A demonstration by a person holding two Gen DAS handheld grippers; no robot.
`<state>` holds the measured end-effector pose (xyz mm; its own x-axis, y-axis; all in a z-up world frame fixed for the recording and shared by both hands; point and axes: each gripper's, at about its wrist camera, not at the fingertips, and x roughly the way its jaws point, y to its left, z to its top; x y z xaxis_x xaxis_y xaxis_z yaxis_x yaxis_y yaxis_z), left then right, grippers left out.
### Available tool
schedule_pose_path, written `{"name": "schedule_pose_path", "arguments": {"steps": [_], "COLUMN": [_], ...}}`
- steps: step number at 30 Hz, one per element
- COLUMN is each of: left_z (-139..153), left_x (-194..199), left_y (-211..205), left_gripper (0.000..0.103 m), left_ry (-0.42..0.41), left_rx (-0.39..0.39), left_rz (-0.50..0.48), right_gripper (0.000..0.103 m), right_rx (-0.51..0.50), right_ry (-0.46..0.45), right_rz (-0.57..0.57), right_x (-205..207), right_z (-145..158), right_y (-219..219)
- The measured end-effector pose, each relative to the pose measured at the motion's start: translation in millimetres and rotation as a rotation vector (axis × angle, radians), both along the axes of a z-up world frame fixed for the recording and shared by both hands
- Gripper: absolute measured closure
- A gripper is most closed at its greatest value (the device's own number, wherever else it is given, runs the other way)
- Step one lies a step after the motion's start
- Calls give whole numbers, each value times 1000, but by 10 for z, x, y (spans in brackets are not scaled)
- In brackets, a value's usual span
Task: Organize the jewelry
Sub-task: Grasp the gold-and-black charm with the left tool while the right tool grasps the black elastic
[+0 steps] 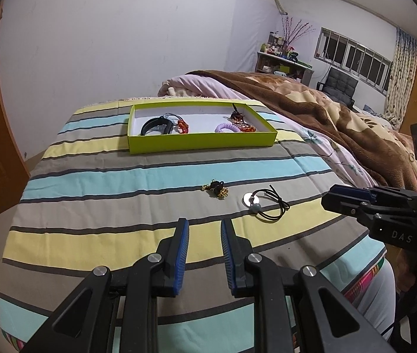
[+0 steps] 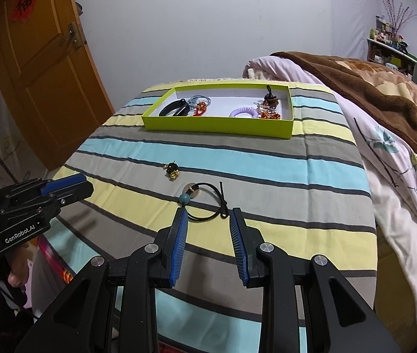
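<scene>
The left claw (image 1: 205, 225) is being held part open and empty above the striped bed cover (image 1: 90, 182), with the small gold-and-black charm (image 1: 216, 189) lying ahead of its tips and the black cord bracelet (image 1: 264, 203) ahead and to its right. The right claw (image 2: 208, 214) is likewise being held part open with nothing gripped, its tips just short of that bracelet's cord loop. Further back, other jewelry is being kept in the green tray (image 1: 202, 144).
</scene>
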<state>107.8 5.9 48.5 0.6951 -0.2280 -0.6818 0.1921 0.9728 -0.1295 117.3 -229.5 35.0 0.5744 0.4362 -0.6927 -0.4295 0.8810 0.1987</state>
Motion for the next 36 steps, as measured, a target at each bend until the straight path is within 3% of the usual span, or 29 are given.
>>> {"name": "schedule_pose_path", "arguments": {"steps": [22, 25, 31, 36], "left_z": [-266, -309, -418, -507], "left_x": [655, 769, 976, 1090], "left_y": [-184, -223, -290, -348], "left_gripper": [79, 69, 67, 67], "left_ry": [79, 87, 121, 152], "left_rx": [-2, -10, -22, -30], "left_rz": [-56, -64, -69, -63], "right_gripper": [73, 73, 73, 92], "right_rx": [-85, -100, -122, -151], "right_ry": [59, 65, 74, 54], "right_rz": [33, 42, 57, 65], "right_x": [479, 537, 615, 628], "right_z": [-351, -402, -488, -502], "right_y": [261, 295, 339, 374]}}
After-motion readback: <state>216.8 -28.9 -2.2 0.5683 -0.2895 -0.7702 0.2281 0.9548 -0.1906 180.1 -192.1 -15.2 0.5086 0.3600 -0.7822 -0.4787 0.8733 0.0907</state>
